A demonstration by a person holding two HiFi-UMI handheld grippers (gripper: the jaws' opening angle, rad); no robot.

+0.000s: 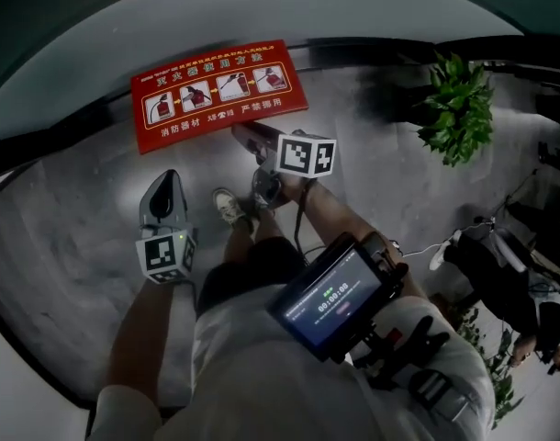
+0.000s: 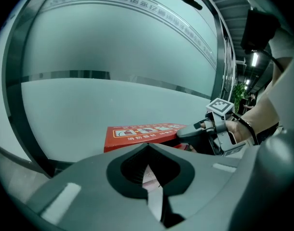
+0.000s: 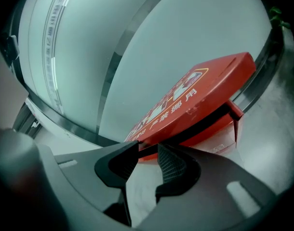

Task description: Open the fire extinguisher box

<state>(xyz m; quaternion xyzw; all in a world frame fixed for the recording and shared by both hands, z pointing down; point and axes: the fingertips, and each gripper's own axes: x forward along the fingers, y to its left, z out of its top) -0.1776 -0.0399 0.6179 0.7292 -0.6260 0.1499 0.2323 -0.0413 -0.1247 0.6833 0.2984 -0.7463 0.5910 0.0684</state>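
Red box [image 1: 218, 95] lies on the floor [image 1: 69, 237] by the glass wall [image 2: 113, 42], long side across, just ahead of the right tongs [image 3: 144, 148], which are apart at its lid [image 3: 185, 97] edge. Left tongs [image 2: 148, 146] are together, empty, farther back.

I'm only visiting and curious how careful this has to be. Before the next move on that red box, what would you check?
1. Right gripper at the lid's front edge: ok, its tips sit right by it.
2. Right jaws wide enough for the lid: ok, they stand apart.
3. Lid gripped: not ok, the jaws are not closed on it.
4. Lid free of the box base: ok, a dark gap shows between them.
5. Left gripper out of the way: ok, it is shut, empty and held back from the box.
6. Contents of the box: cannot tell.
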